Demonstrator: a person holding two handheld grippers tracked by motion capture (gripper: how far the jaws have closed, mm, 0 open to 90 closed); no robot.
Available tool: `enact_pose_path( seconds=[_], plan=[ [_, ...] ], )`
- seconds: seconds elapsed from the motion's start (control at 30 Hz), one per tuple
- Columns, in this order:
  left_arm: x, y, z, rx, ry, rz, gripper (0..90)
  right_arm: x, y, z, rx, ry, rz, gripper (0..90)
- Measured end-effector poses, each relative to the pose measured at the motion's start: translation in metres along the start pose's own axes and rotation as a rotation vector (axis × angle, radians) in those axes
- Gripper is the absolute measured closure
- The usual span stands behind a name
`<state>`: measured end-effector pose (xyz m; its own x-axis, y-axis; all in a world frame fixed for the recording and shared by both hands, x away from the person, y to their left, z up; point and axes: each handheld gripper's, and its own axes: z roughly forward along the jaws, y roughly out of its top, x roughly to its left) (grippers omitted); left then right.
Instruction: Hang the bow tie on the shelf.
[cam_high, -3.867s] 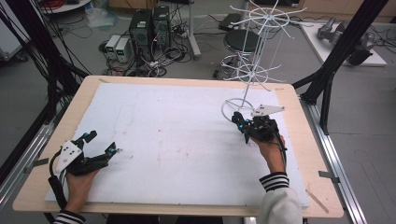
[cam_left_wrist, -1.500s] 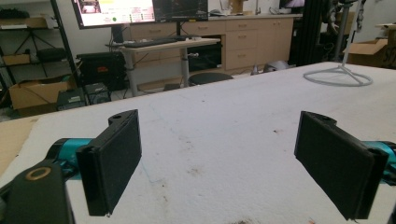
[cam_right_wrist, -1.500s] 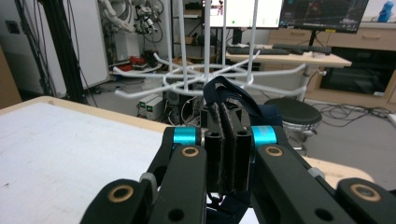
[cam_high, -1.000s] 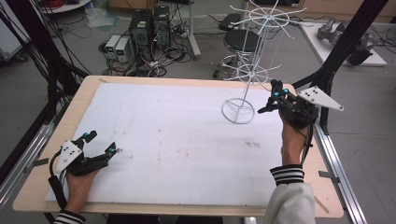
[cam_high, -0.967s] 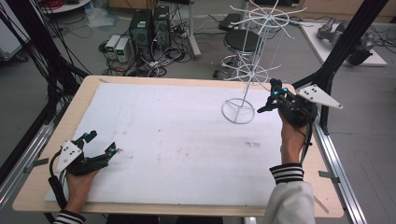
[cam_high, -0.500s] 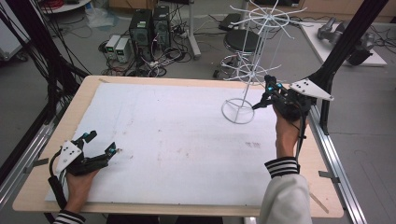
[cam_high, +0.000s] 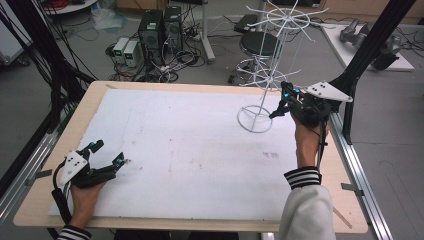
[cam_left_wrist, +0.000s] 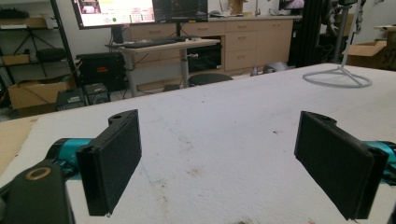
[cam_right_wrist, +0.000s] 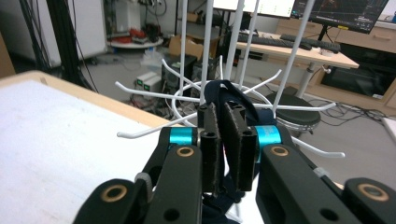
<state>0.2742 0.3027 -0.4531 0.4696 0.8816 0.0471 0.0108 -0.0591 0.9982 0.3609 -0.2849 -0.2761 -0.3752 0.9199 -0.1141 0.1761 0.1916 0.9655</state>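
A white wire display rack (cam_high: 265, 75) stands on its ring base (cam_high: 255, 119) at the table's far right. My right gripper (cam_high: 278, 109) is held up just right of the rack's pole, level with its lower arms. In the right gripper view the jaws of this gripper (cam_right_wrist: 223, 140) are shut on a dark navy fabric band (cam_right_wrist: 233, 93), whose loop rises in front of the rack's wire arms (cam_right_wrist: 154, 95). My left gripper (cam_high: 107, 152) rests at the near left of the table. Its jaws (cam_left_wrist: 224, 163) stand wide open with nothing between them.
A white sheet (cam_high: 190, 150) covers the wooden table (cam_high: 95, 100). The rack's ring base (cam_left_wrist: 337, 78) lies far ahead of the left gripper. Black frame posts (cam_high: 370, 50) stand at the right edge. Computers (cam_high: 160, 30) and a stool (cam_high: 260, 45) are behind the table.
The right gripper rose from the table beside the rack's base, swung out right, then came back left toward the rack's lower arms. The left gripper has not moved.
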Motion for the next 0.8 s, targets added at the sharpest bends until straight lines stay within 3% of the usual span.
enact_pose_path(
  seconds=[0.23, 0.27, 0.57, 0.8],
  plan=[
    [0.0001, 0.0, -0.0001, -0.001, 0.0, 0.0, 15.2, 0.0041, 0.0024, 0.0048, 0.061, 0.004, -0.054, 79.7],
    [0.0001, -0.0001, 0.0, -0.001, 0.0, -0.002, 15.2, 0.0051, 0.0029, 0.0067, 0.082, 0.0, -0.073, 74.2],
    [0.0, 0.0, 0.0002, 0.0, 0.0, 0.0, 15.2, 0.0075, 0.0054, 0.0062, 0.087, 0.003, -0.096, 68.6],
    [0.0012, 0.0001, 0.0006, 0.005, 0.005, -0.012, 15.2, 0.0099, 0.0063, 0.0031, 0.07, 0.049, -0.086, 41.1]
  ],
)
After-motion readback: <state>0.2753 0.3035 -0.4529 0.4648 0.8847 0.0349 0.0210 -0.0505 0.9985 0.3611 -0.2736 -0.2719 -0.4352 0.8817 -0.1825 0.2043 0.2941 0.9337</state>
